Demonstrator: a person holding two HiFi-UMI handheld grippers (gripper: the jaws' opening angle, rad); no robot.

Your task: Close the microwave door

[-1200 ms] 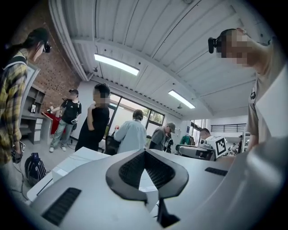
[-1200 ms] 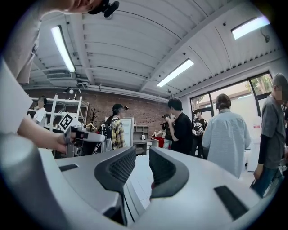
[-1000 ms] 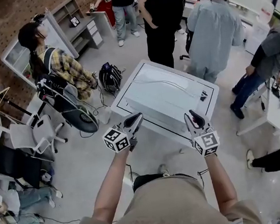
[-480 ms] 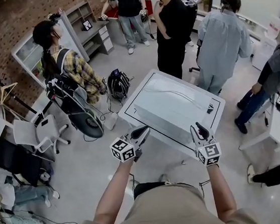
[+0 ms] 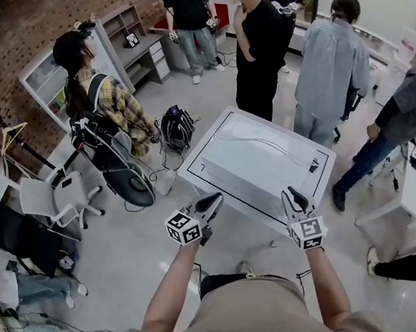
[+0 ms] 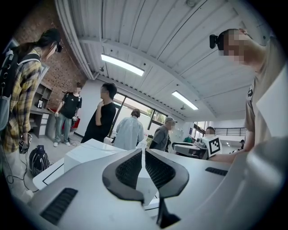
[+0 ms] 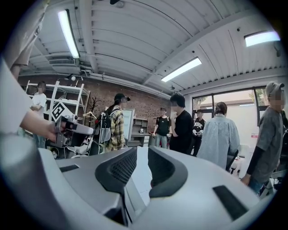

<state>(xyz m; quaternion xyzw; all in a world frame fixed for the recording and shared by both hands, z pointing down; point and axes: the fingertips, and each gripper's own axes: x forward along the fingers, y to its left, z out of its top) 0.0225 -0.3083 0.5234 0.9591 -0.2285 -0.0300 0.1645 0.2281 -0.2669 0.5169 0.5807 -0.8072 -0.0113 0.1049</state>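
Observation:
A white box-shaped appliance (image 5: 259, 151) stands on a white table (image 5: 200, 171) with a black border line. I see only its top and a plain side (image 6: 85, 155); no door shows. My left gripper (image 5: 216, 198) hangs just off the table's near left edge. It points level at the box, jaws shut and empty (image 6: 143, 152). My right gripper (image 5: 292, 191) hovers at the near right edge. Its jaws stand a narrow gap apart with nothing between them (image 7: 142, 150). Neither gripper touches the box.
Several people stand beyond the table, the nearest in black (image 5: 256, 39) and light blue (image 5: 327, 64). A person in a plaid shirt (image 5: 107, 106) stands left, near a white chair (image 5: 54, 199) and a black bag (image 5: 177, 128). A small black item (image 5: 313, 163) lies on the table.
My left gripper has sunk a little along the table's near edge. The right gripper has stayed put. The people beyond the table have shifted about.

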